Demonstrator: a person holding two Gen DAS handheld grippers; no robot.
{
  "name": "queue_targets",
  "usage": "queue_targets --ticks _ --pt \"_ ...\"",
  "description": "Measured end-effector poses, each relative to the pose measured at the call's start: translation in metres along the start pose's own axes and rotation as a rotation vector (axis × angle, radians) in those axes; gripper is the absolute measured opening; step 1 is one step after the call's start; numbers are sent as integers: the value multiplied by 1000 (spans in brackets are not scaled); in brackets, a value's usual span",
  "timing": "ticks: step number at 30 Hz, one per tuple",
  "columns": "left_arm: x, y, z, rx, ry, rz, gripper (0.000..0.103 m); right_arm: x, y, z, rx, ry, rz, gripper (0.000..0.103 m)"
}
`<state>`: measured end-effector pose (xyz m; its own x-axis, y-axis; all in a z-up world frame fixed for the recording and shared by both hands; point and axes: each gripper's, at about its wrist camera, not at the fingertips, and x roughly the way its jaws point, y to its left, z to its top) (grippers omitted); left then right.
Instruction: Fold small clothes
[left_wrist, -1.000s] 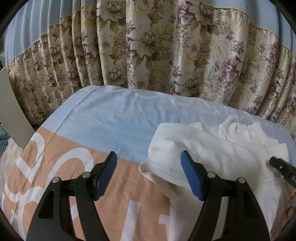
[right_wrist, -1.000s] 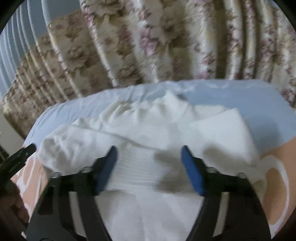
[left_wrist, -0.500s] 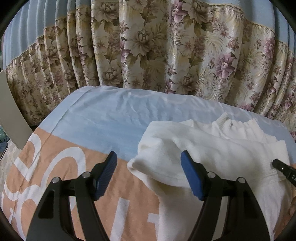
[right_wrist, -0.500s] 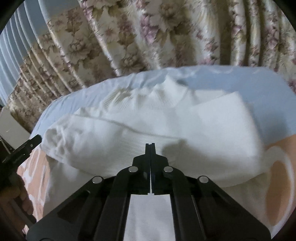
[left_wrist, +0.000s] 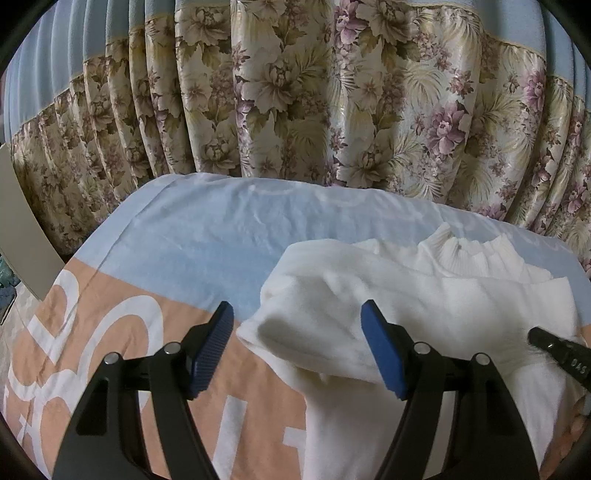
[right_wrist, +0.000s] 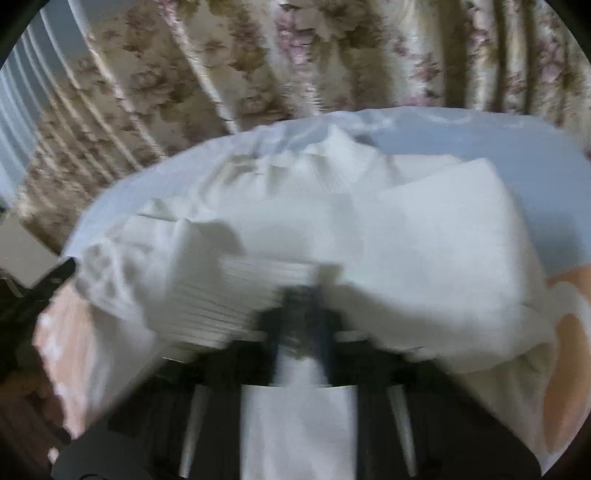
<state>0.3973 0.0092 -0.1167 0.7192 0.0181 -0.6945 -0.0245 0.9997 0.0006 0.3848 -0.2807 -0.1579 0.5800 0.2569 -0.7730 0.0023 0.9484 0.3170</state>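
Note:
A white knit garment (left_wrist: 424, 306) with a ribbed collar lies partly folded on the blue and orange cloth (left_wrist: 207, 243). My left gripper (left_wrist: 295, 332) stands open low over the cloth. The garment's folded left edge lies between its blue pads (left_wrist: 376, 343) without being pressed. In the right wrist view, which is blurred, my right gripper (right_wrist: 301, 295) is shut on the white garment (right_wrist: 424, 240) at a ribbed band, and the fabric bunches up to its left. The tip of the right gripper (left_wrist: 554, 343) also shows at the right edge of the left wrist view, sunk into the fabric.
Floral curtains (left_wrist: 332, 92) hang close behind the far edge of the bed. A pale board (left_wrist: 22, 229) leans at the left. A bare blue stretch of the cloth lies beyond and left of the garment. The left gripper's black finger (right_wrist: 51, 277) shows at the left in the right wrist view.
The right gripper went from open to shut on the garment's ribbed band and tilted. The garment's folded edge slid left between the left gripper's fingers. The left gripper stayed open and still.

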Motion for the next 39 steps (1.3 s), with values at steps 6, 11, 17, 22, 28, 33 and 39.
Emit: queue_targets --ticks 6,11,17,22,28,33,39 --pt "2 -1 2 4 0 6 72 -23 -12 16 -7 -77 -57 2" --pt "4 -5 1 6 8 -2 72 -13 -14 13 -20 -27 -75 1" --pt "5 -6 2 12 9 5 72 -15 -28 14 24 -36 -99 4" --pt "5 -8 2 17 7 5 72 -9 -15 8 -7 -31 -95 53" --pt "4 -8 2 17 7 6 72 6 -10 5 11 7 -88 17" --pt "4 -7 2 14 9 4 72 -9 -15 12 12 -47 -59 5" --pt "6 -6 3 11 14 12 72 -41 -49 33 0 -131 -228 5"
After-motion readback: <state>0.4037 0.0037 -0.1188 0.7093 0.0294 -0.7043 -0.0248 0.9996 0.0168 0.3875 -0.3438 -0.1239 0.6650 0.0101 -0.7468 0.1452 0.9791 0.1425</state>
